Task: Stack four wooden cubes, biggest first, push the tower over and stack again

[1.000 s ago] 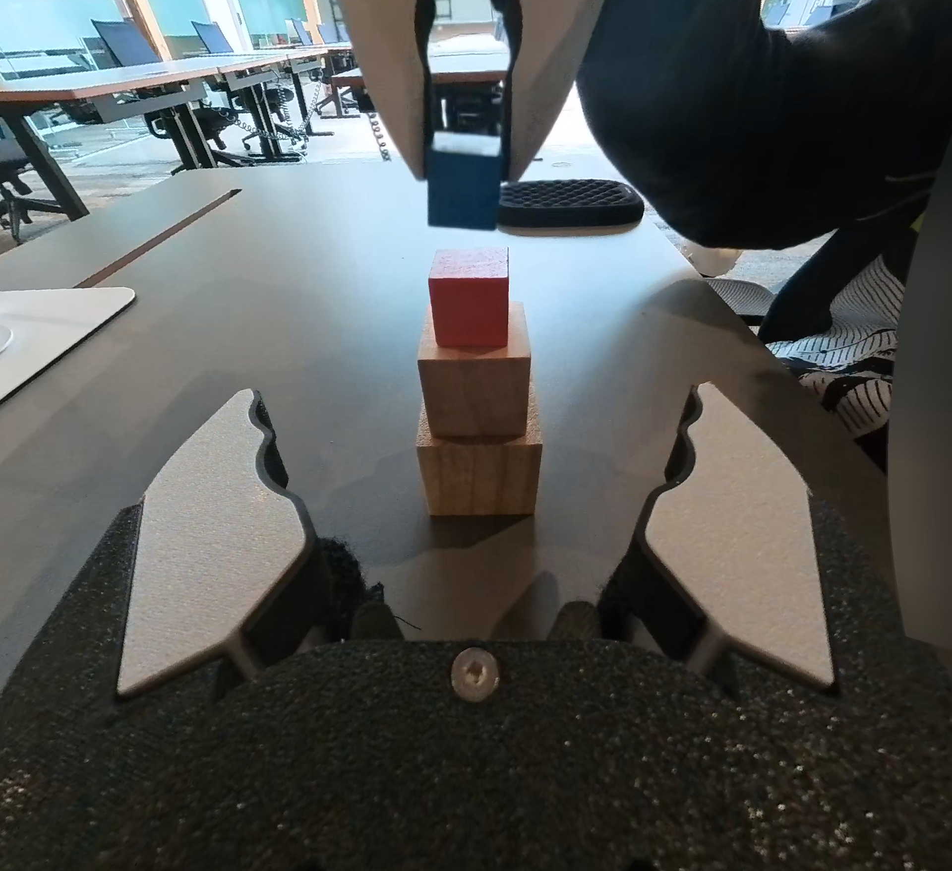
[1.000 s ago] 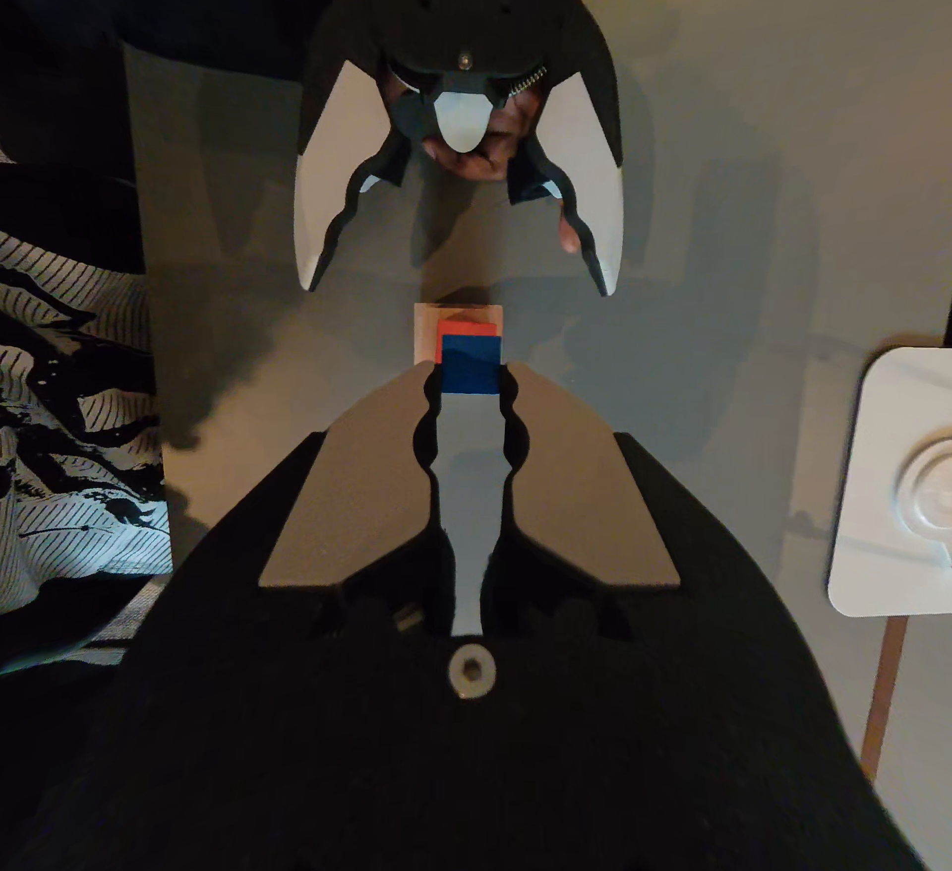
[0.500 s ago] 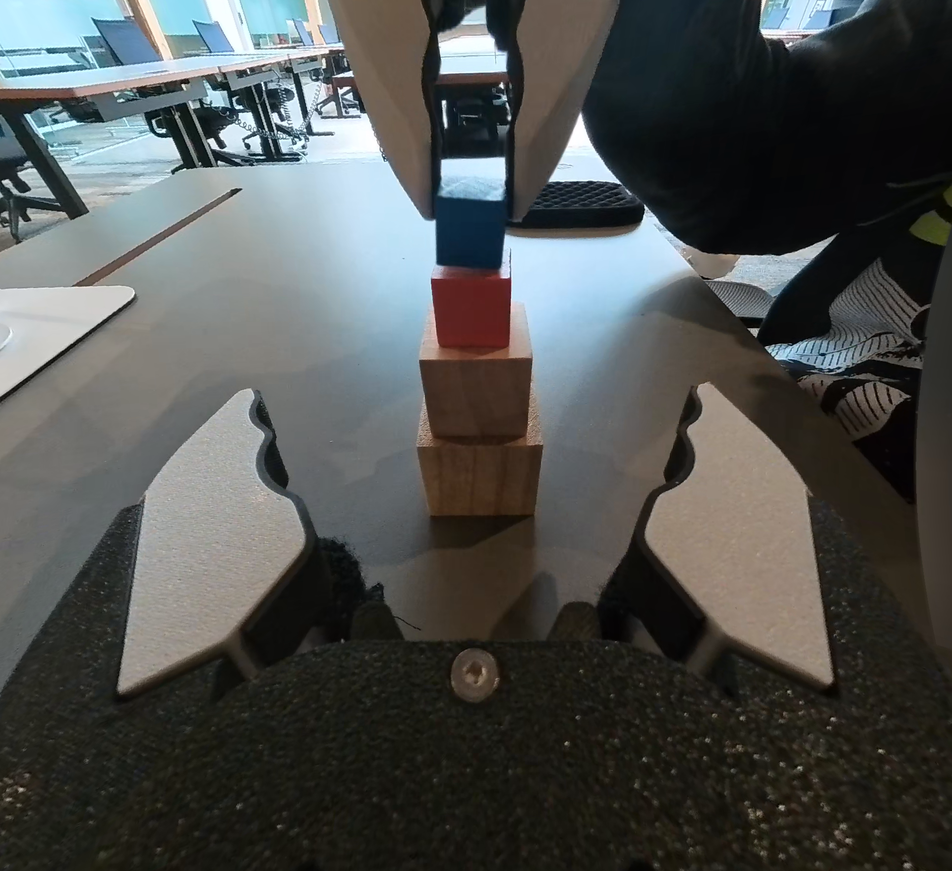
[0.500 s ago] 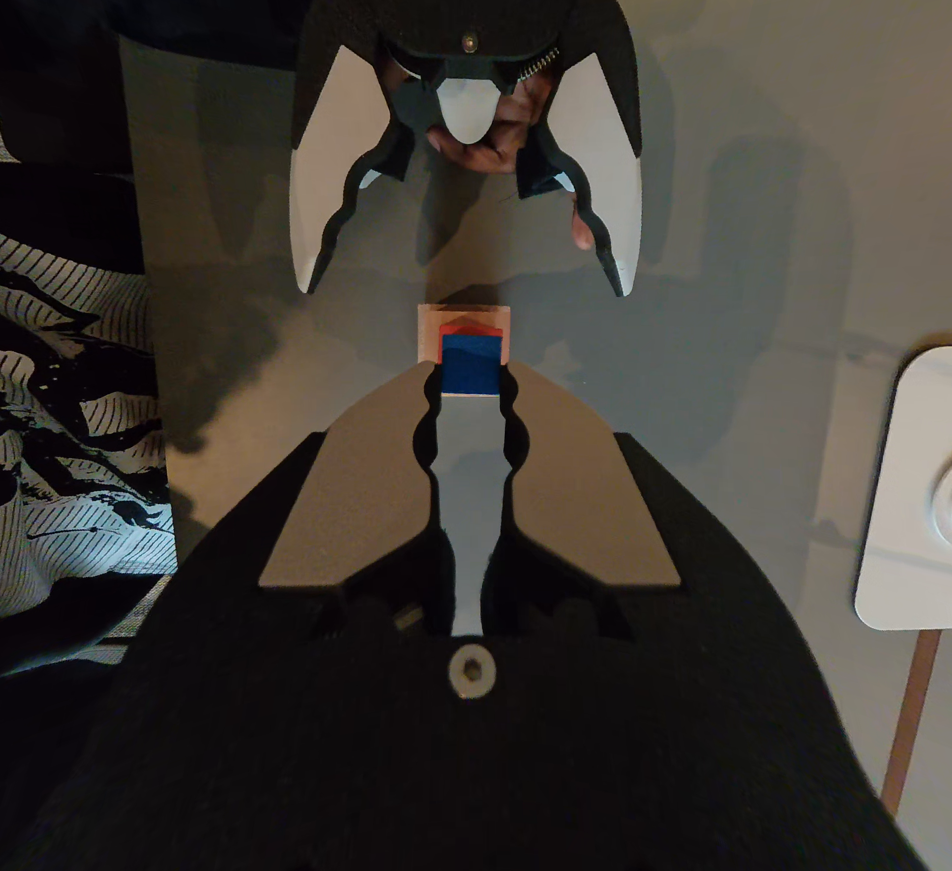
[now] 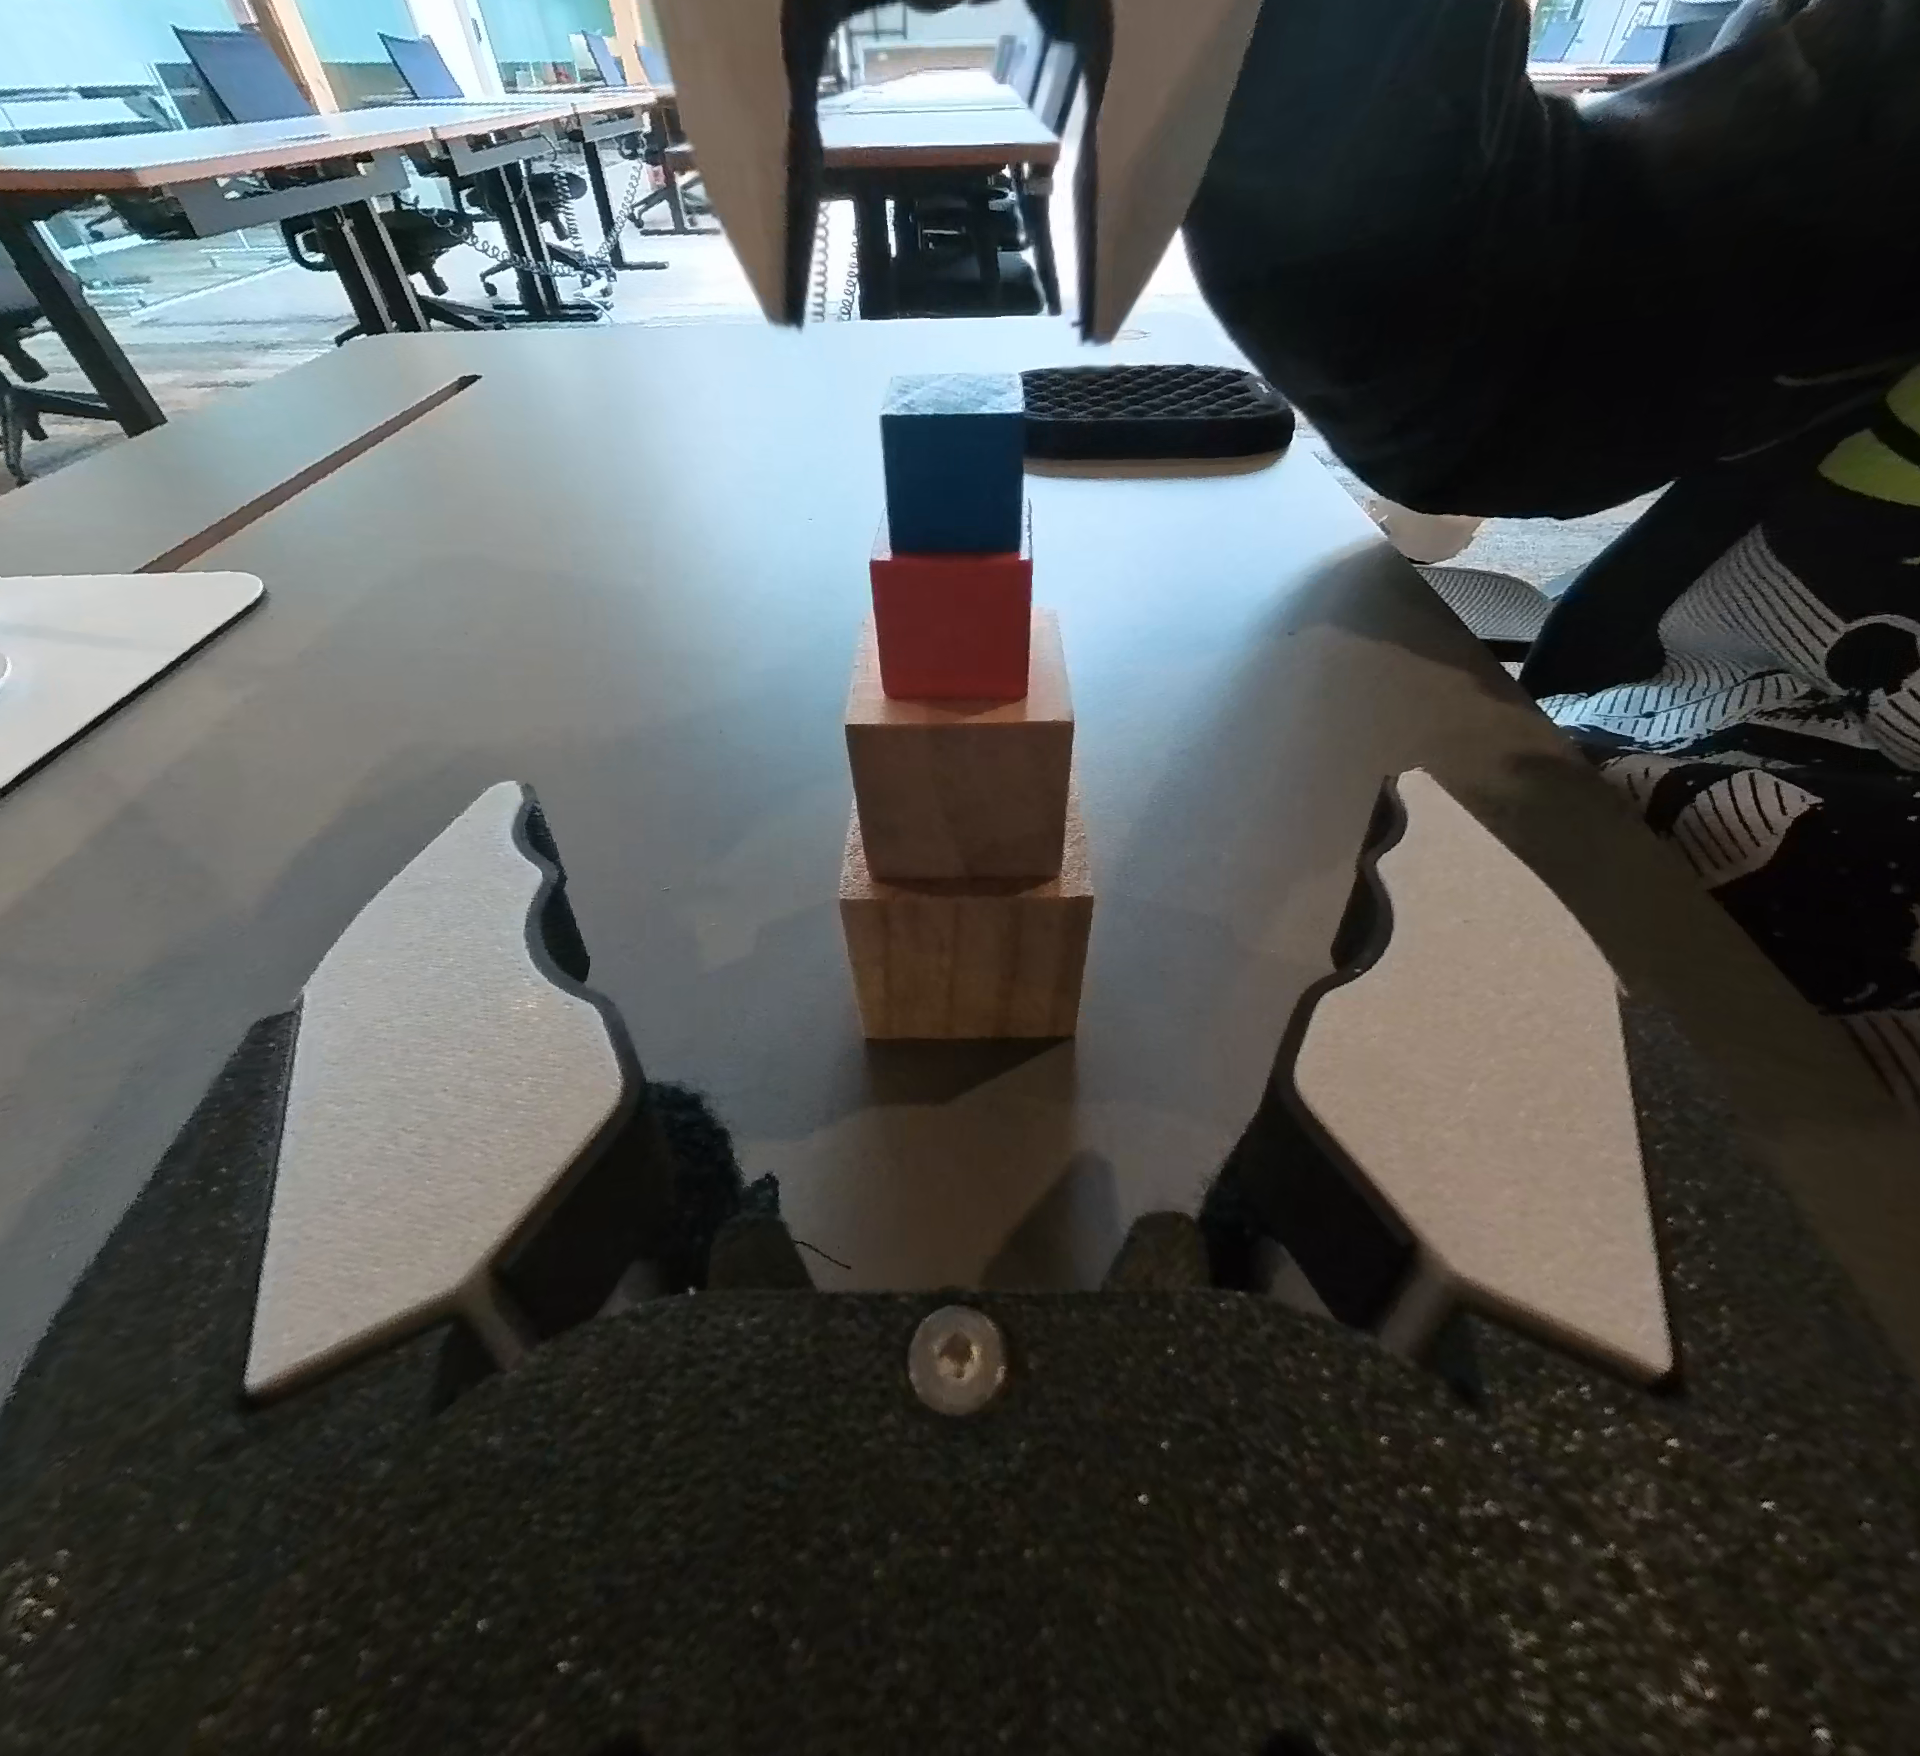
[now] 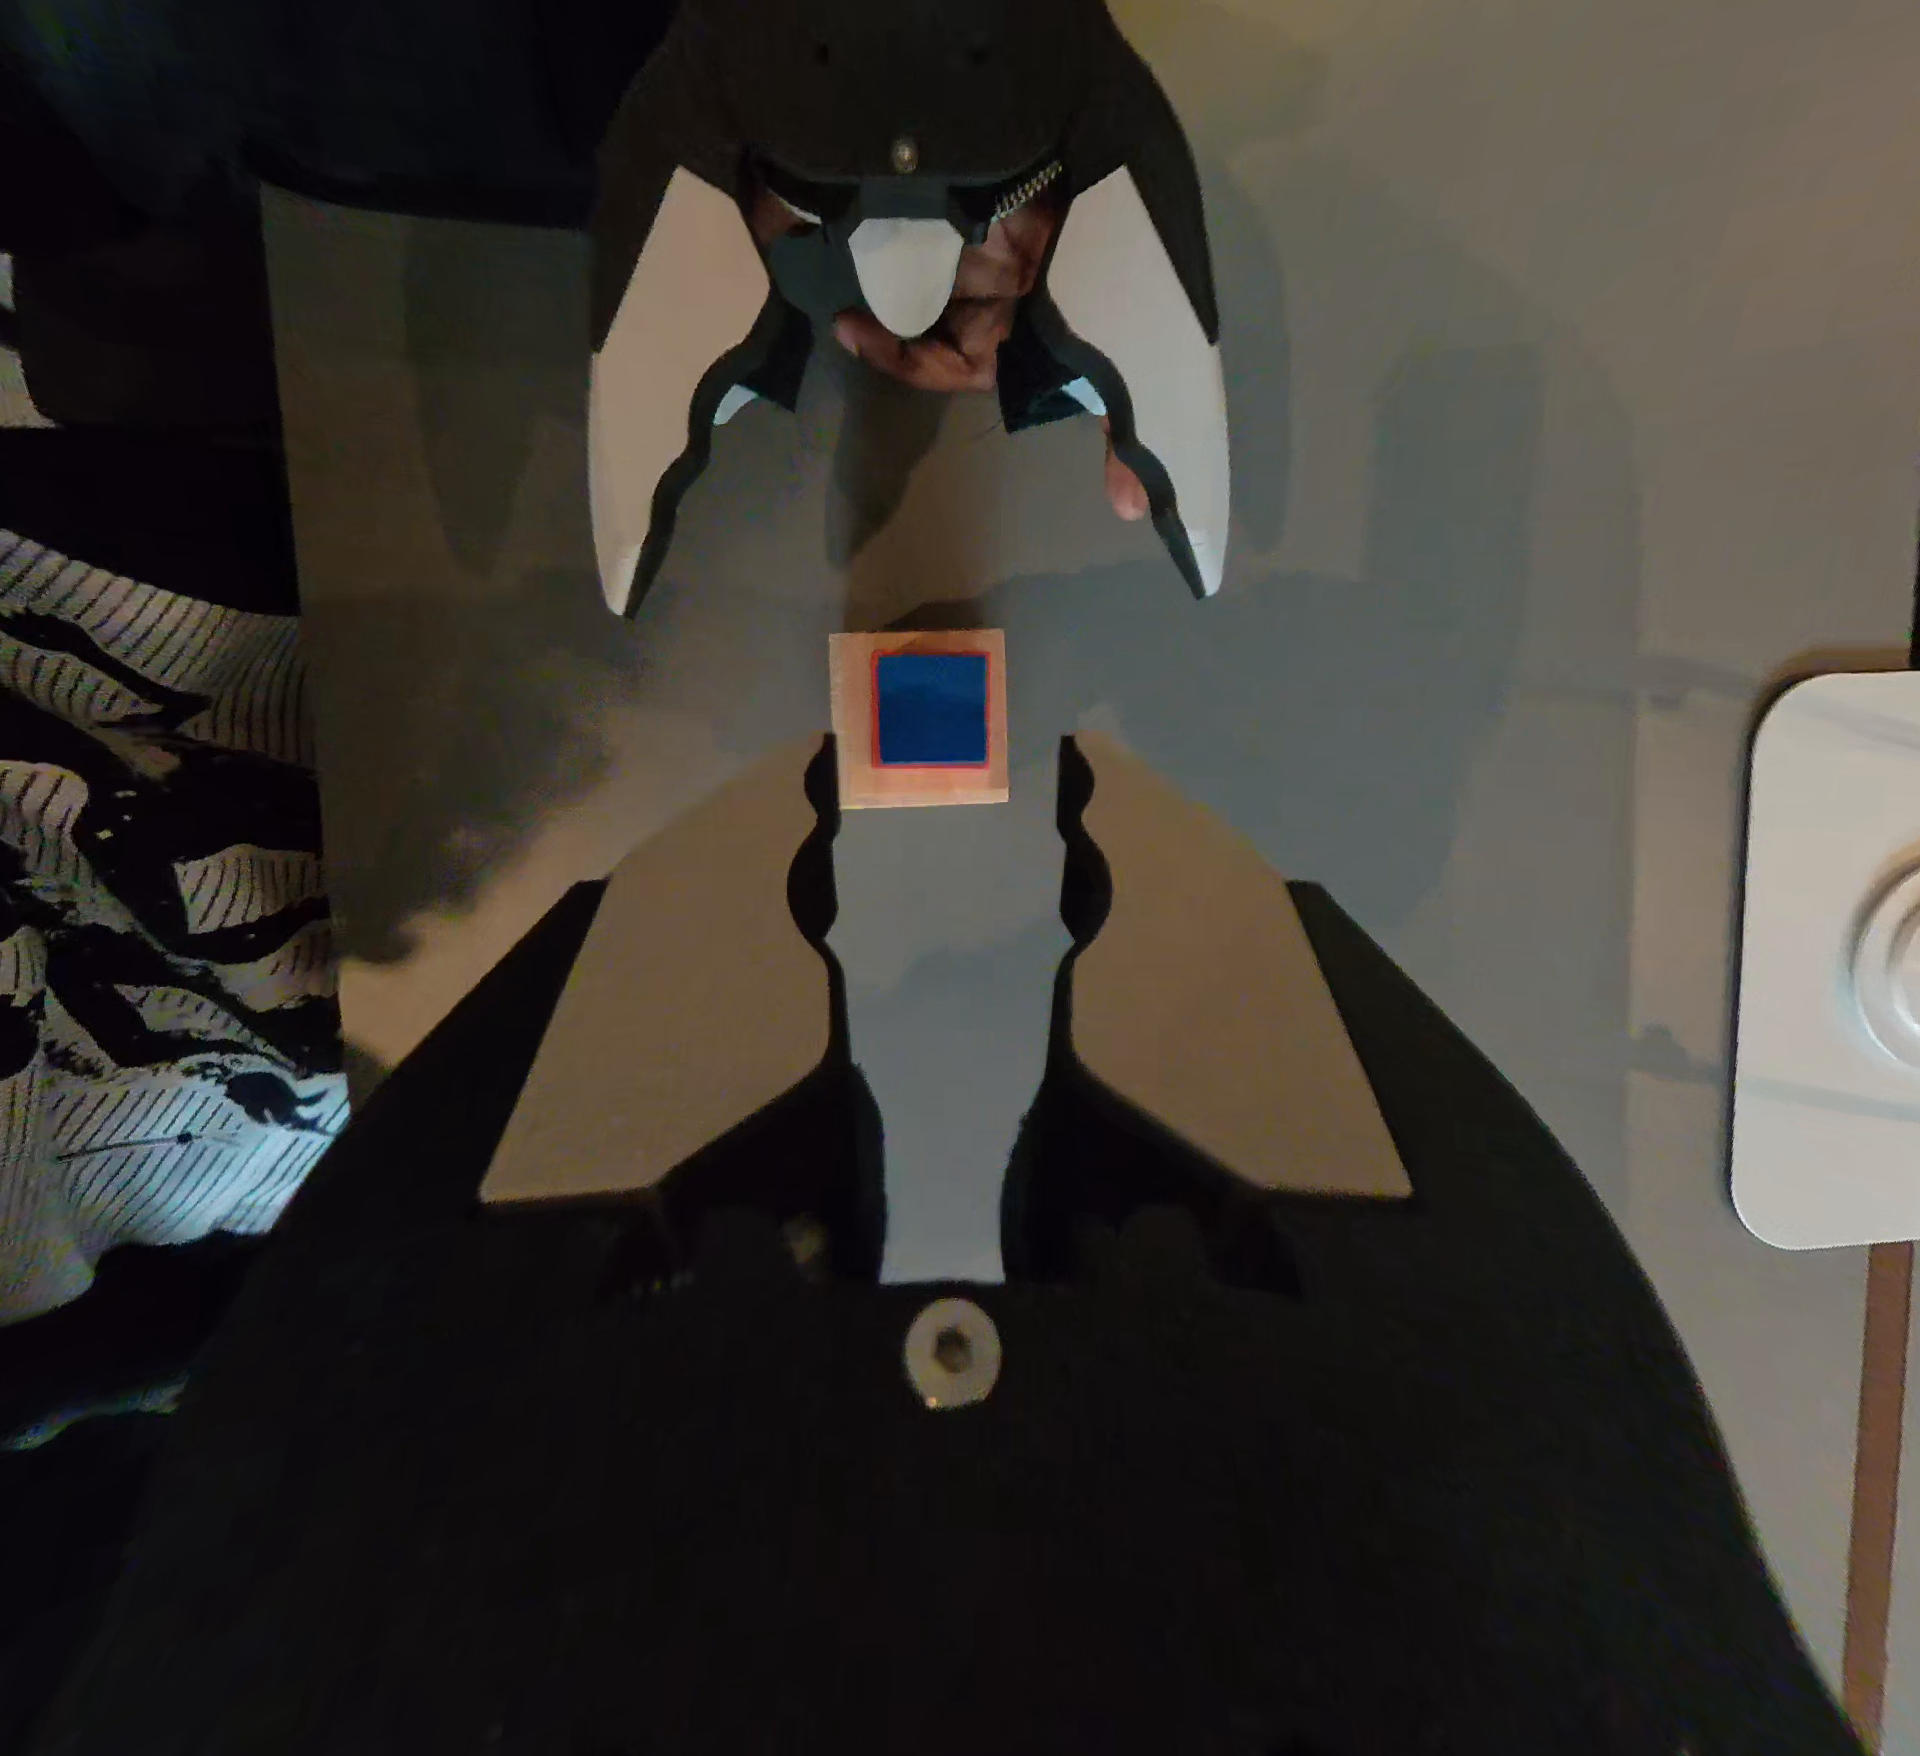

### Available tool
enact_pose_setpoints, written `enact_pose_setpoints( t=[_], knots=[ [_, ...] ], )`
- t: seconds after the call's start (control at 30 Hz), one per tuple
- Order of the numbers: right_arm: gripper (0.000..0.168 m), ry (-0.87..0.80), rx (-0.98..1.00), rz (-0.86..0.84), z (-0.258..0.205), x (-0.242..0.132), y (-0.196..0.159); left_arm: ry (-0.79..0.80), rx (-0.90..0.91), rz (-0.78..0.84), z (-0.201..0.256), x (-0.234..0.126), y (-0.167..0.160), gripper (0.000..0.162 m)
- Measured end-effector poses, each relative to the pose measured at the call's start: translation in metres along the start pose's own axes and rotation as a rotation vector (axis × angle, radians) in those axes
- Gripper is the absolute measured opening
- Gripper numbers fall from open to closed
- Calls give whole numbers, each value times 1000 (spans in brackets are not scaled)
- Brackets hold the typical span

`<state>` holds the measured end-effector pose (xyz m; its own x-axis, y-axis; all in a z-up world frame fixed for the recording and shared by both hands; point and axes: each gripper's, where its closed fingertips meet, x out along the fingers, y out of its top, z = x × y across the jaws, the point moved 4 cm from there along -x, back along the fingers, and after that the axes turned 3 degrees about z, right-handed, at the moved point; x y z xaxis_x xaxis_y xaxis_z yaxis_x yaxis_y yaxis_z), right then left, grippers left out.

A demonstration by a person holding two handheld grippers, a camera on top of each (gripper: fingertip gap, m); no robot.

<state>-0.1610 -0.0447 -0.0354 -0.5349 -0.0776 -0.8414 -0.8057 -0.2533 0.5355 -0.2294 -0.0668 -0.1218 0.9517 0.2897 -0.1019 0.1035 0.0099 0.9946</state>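
**Blue cube tops a four-block tower as jaws let go**

Spread apart and empty, the jaws of the right gripper (image 5: pixel 940 324) hang just above the blue cube (image 5: pixel 953 465), which half a second ago sat pinched between them. That cube now rests free on the red cube (image 5: pixel 951 626), over two plain wooden cubes, the smaller (image 5: pixel 958 797) on the larger (image 5: pixel 966 963), biggest at the base so each layer has a full footing. The left gripper (image 6: pixel 914 589) waits low on the grey tabletop (image 5: pixel 571 667), jaws wide and holding nothing, flanking the tower's foot, likely ready to topple it. A white pad (image 6: pixel 1829 958) and a black mesh pad (image 5: pixel 1153 413) lie well aside.
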Motion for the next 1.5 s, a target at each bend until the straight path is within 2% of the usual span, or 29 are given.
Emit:
enact_pose_setpoints(
  t=[0.27, 0.5, 0.73, 0.93, 1.07, 1.23, 1.5],
  knots=[
    [73, -73, -85, 343, -14, -46, -29, 7, -4, 12, -1, -1, 1, 139],
    [96, -194, -6, 512, -26, -85, -110, 19, -8, 17, -2, -2, 1, 139],
    [102, -265, 134, 642, -42, -91, -198, 25, -13, 13, -3, -1, 1, 139],
    [100, -336, 204, 797, -41, -93, -244, 30, -9, 15, -3, -1, 1, 138],
    [102, -357, 223, 855, -41, -90, -262, 32, -11, 16, -3, -1, 1, 137],
    [100, -379, 208, 947, -44, -97, -266, 34, -13, 18, -3, -2, 1, 136],
    [103, -396, 210, 936, -43, -94, -268, 25, -46, 54, -3, -5, 5, 139]
  ],
)
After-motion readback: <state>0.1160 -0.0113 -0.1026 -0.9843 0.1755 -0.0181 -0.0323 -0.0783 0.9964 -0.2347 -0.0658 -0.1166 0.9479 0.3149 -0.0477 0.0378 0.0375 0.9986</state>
